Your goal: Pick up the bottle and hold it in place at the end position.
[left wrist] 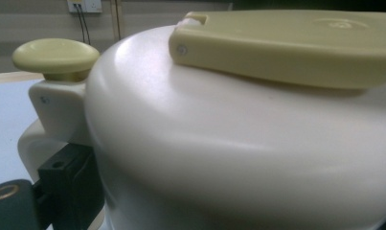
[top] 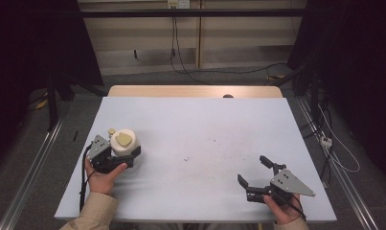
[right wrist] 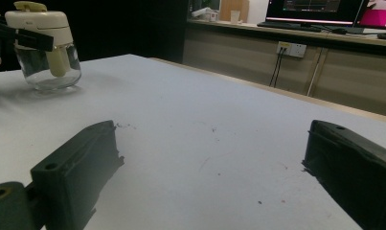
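A small jar with a clear glass body and a cream lid stands at the table's left side. The lid carries a pale yellow flap and a round yellow button. My left gripper is shut on the jar's cream lid, one black jaw showing at the lower left of the left gripper view. In the right gripper view the jar rests on the table with a black jaw across its lid. My right gripper sits near the front right, open and holding nothing.
The pale blue-grey table cover has faint dark specks near its middle. Metal rails run along the floor on both sides. Cables trail on the floor behind the table and at the right. A counter with monitors stands in the distance in the right gripper view.
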A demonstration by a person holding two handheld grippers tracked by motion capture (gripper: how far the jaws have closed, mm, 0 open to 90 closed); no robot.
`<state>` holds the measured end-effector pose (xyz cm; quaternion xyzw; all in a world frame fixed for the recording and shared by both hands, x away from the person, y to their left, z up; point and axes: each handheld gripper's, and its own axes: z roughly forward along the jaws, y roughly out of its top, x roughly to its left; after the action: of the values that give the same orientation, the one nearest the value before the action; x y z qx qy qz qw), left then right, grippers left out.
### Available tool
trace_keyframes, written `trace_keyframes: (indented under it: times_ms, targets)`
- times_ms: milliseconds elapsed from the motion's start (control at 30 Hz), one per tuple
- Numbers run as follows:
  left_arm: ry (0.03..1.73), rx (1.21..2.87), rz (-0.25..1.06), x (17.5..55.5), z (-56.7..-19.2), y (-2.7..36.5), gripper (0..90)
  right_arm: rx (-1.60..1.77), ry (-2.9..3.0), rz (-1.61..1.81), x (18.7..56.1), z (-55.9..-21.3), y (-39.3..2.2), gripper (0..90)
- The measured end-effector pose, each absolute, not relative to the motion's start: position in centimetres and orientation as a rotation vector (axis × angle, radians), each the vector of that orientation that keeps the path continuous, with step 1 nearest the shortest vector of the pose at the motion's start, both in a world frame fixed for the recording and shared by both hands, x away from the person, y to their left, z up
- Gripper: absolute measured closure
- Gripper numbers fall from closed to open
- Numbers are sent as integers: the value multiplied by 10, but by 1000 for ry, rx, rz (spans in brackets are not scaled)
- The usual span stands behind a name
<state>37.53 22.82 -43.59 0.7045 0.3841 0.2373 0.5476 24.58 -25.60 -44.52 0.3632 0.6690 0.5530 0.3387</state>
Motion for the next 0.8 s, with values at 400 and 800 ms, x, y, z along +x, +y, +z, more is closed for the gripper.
trace_keyframes:
  times_ms: [400,800]
  targets:
    - [904,1658,570,379,-428,220,61,946,1741,1445,247,-445,-256,41]
    - [881,1664,541,386,-423,202,62,950,1742,1444,247,-445,-256,40]
